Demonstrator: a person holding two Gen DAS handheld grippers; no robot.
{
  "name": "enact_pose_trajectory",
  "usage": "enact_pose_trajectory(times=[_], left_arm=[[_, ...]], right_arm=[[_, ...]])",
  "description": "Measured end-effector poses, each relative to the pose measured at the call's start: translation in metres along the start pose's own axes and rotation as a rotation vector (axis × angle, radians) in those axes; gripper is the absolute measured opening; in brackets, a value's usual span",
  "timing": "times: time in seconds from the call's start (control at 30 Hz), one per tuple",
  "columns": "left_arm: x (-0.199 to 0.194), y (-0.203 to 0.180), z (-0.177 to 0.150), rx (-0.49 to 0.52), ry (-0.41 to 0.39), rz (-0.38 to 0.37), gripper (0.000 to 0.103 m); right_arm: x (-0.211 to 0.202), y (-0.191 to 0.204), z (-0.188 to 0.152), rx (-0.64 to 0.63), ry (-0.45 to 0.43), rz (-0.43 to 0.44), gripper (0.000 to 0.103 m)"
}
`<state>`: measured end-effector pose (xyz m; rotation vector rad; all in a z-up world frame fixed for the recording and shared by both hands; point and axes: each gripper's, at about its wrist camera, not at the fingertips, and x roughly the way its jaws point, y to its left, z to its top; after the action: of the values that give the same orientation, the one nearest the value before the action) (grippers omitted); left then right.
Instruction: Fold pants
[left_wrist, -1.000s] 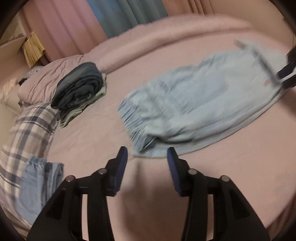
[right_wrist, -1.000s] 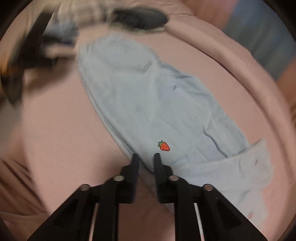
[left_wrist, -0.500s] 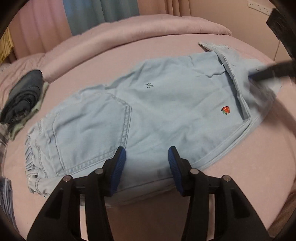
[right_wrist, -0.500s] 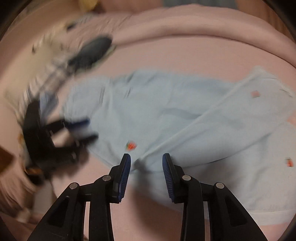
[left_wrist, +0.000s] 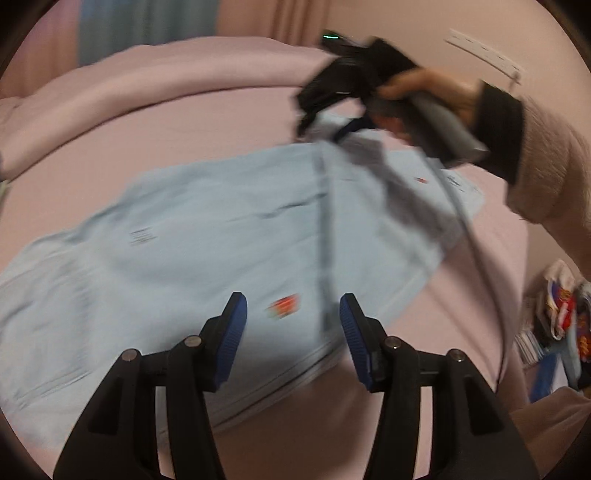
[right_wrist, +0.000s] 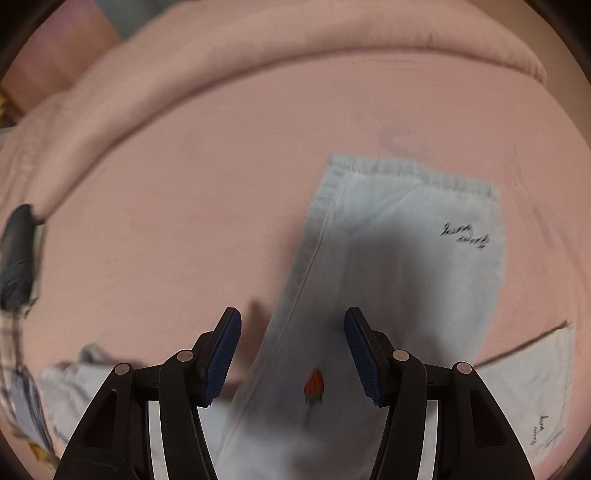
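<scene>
So the light blue pants (left_wrist: 192, 258) are lying flat across the pink bed (left_wrist: 184, 140), with one leg end folded back over the rest on the right side. There's a little strawberry patch (left_wrist: 283, 306) on the denim, sitting right between the left gripper (left_wrist: 291, 325) fingers in that view. Those fingers are spread and opening wider, hovering over the near edge of the pants with nothing pinched.

The right gripper (right_wrist: 291, 354) is the same deal: fingers apart and opening, with the pant leg below them and another strawberry (right_wrist: 314, 386) showing in the gap. From the left view you can see a hand (left_wrist: 424, 92) in a fuzzy pink sleeve (left_wrist: 546, 162) holding it over the far right end of the pants. It's pretty blurry. A dark folded pile (right_wrist: 18, 254) sits at the far left of the bed.
</scene>
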<state>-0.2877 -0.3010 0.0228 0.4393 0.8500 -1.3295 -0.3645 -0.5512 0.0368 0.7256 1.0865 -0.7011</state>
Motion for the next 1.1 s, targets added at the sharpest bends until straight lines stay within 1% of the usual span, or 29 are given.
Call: enact_pose_trajectory(times=[0.03, 0.07, 0.1, 0.13, 0.17, 0.2, 0.23, 0.27, 0.3, 0.37, 0.4, 0.47, 0.5, 0.53, 0.57, 0.6, 0.63, 0.67, 0.73, 0.77, 0.8, 0.87, 0.9, 0.93, 1.0, 1.03, 1.07, 1.1], left_arm=[[0.009, -0.007, 0.003, 0.016, 0.017, -0.009, 0.051], [0.020, -0.014, 0.006, 0.034, 0.041, -0.015, 0.050], [0.028, -0.019, 0.009, 0.049, 0.056, -0.009, 0.050], [0.033, -0.024, 0.011, 0.065, 0.060, 0.004, 0.047], [0.036, -0.027, 0.013, 0.075, 0.058, 0.010, 0.038], [0.038, -0.030, 0.015, 0.087, 0.056, 0.016, 0.030], [0.039, -0.032, 0.018, 0.089, 0.057, 0.015, 0.017], [0.040, -0.035, 0.019, 0.088, 0.056, 0.010, 0.012], [0.040, -0.038, 0.020, 0.094, 0.049, 0.015, 0.010], [0.038, -0.047, 0.018, 0.124, 0.034, 0.045, 0.009], [0.036, -0.050, 0.018, 0.135, 0.026, 0.054, 0.008], [0.034, -0.057, 0.018, 0.162, 0.020, 0.073, 0.008], [0.030, -0.056, 0.016, 0.173, 0.021, 0.077, 0.008], [0.029, -0.056, 0.015, 0.181, 0.030, 0.079, 0.008], [0.032, -0.056, 0.016, 0.188, 0.041, 0.082, 0.008], [0.035, -0.057, 0.017, 0.198, 0.057, 0.091, 0.008], [0.038, -0.058, 0.018, 0.208, 0.066, 0.098, 0.008], [0.041, -0.059, 0.020, 0.223, 0.072, 0.107, 0.008], [0.043, -0.064, 0.021, 0.253, 0.080, 0.131, 0.008], [0.043, -0.066, 0.021, 0.262, 0.083, 0.139, 0.008], [0.040, -0.066, 0.020, 0.269, 0.085, 0.145, 0.008], [0.044, -0.067, 0.020, 0.273, 0.088, 0.152, 0.008], [0.044, -0.066, 0.019, 0.274, 0.089, 0.156, 0.008], [0.042, -0.068, 0.018, 0.275, 0.091, 0.159, 0.008], [0.041, -0.066, 0.017, 0.271, 0.093, 0.154, 0.007], [0.040, -0.066, 0.018, 0.263, 0.093, 0.148, 0.007], [0.038, -0.065, 0.019, 0.248, 0.093, 0.139, 0.006], [0.036, -0.063, 0.020, 0.238, 0.090, 0.133, 0.006]], right_arm=[[0.001, -0.003, 0.001, -0.005, -0.014, -0.026, 0.041], [0.000, -0.005, 0.001, -0.012, -0.028, -0.021, 0.017], [-0.007, -0.015, -0.001, 0.004, -0.047, 0.031, 0.007], [-0.014, -0.022, -0.004, 0.024, -0.066, 0.066, 0.005], [-0.026, -0.033, -0.009, 0.047, -0.097, 0.106, 0.004], [-0.045, -0.049, -0.017, 0.068, -0.150, 0.159, 0.004], [-0.058, -0.060, -0.026, 0.080, -0.184, 0.193, 0.004], [-0.072, -0.073, -0.036, 0.094, -0.219, 0.226, 0.004], [-0.092, -0.092, -0.053, 0.114, -0.270, 0.275, 0.004], [-0.117, -0.126, -0.086, 0.160, -0.334, 0.316, 0.004], [-0.126, -0.142, -0.103, 0.182, -0.364, 0.324, 0.004], [-0.132, -0.169, -0.148, 0.224, -0.404, 0.308, 0.004], [-0.127, -0.183, -0.165, 0.262, -0.410, 0.318, 0.004], [-0.118, -0.191, -0.173, 0.300, -0.396, 0.321, 0.004], [-0.104, -0.204, -0.186, 0.339, -0.376, 0.333, 0.004], [-0.092, -0.214, -0.191, 0.375, -0.355, 0.358, 0.004], [-0.083, -0.222, -0.202, 0.432, -0.319, 0.389, 0.004], [-0.070, -0.212, -0.205, 0.477, -0.297, 0.424, 0.004], [-0.060, -0.225, -0.213, 0.569, -0.317, 0.549, 0.008], [-0.062, -0.233, -0.213, 0.593, -0.334, 0.576, 0.012], [-0.063, -0.235, -0.213, 0.609, -0.359, 0.582, 0.020], [-0.069, -0.244, -0.209, 0.630, -0.392, 0.573, 0.029], [-0.069, -0.242, -0.205, 0.640, -0.401, 0.572, 0.033], [-0.068, -0.234, -0.200, 0.648, -0.410, 0.563, 0.033], [-0.068, -0.234, -0.186, 0.665, -0.414, 0.524, 0.033], [-0.068, -0.236, -0.188, 0.655, -0.417, 0.519, 0.033], [-0.068, -0.234, -0.182, 0.639, -0.411, 0.500, 0.032], [-0.071, -0.233, -0.184, 0.622, -0.405, 0.468, 0.022]])
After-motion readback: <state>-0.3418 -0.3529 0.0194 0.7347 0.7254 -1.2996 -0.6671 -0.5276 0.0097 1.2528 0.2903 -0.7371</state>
